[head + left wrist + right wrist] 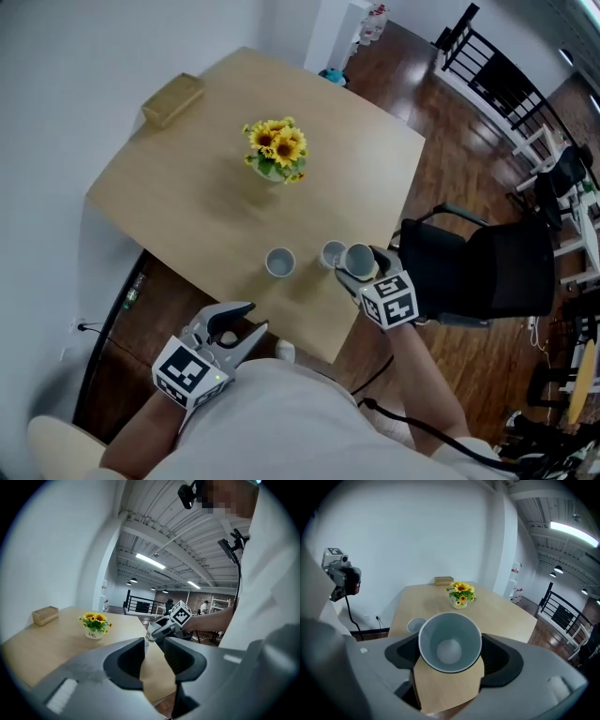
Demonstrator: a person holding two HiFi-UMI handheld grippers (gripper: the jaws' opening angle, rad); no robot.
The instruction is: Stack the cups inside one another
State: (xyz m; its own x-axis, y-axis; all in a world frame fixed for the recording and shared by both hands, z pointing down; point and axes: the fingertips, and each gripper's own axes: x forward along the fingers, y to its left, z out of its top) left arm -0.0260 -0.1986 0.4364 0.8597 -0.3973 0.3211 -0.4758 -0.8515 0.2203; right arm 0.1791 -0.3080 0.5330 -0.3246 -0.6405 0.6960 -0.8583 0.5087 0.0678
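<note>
My right gripper is shut on a pale grey cup, held tilted just above the table's near right part. In the right gripper view that cup fills the space between the jaws of the right gripper, its mouth facing the camera. A second cup stands right beside it on the table, and a third cup stands further left. My left gripper hangs open off the table's near edge with nothing between its fingers. From the left gripper I see the held cup.
A pot of sunflowers stands mid-table and a wooden box sits at the far left corner. The light wooden table is near a white wall. A black chair is at the table's right side.
</note>
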